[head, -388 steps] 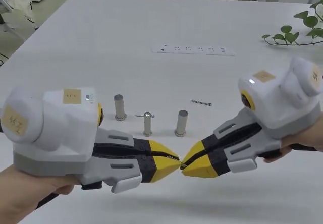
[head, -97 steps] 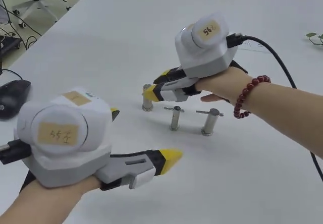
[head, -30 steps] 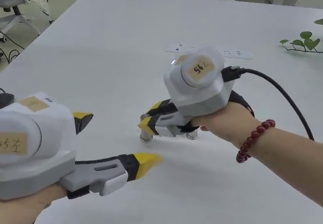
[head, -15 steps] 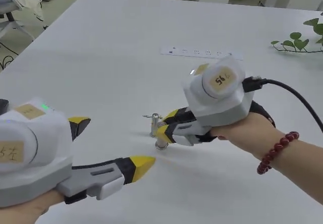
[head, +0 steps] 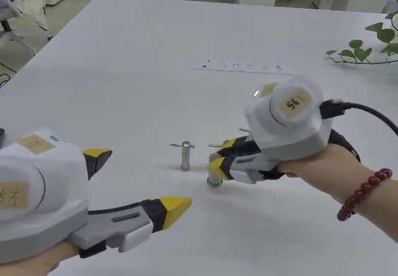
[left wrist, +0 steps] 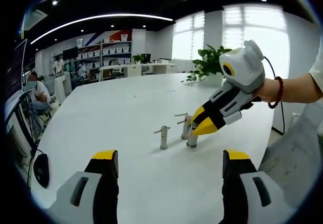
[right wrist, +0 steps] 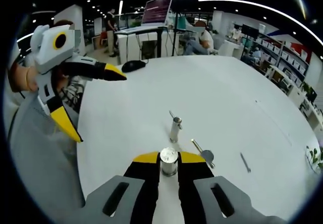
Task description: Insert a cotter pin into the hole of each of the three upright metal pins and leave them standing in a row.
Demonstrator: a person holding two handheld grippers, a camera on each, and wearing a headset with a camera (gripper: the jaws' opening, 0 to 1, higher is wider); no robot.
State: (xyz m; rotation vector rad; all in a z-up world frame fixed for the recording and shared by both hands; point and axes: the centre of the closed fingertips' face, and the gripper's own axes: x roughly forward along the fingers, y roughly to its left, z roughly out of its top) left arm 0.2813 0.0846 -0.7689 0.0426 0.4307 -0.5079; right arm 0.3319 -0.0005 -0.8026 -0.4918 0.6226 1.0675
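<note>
Covering the top of the clamped pin [head: 214,178] with the right tongs [head: 221,160] in the head view. Burying the pin at 12 o'clock of it, letting just its inserted cotter pin [head: 216,145] poke out. Half-hiding the loose cotter pin [head: 243,130] at 1 o'clock. Cutting off the left tongs [head: 142,179] housing at 7 o'clock.

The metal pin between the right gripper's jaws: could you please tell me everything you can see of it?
The metal pin is a short, silvery cylinder with a flat round top and a wider foot, and it looks like polished steel. It stands upright, its foot seemingly resting on the white table. The right gripper is shut on its upper part, with one yellow-tipped jaw pressed against each side. The jaws cover the part where its hole would be.
</note>
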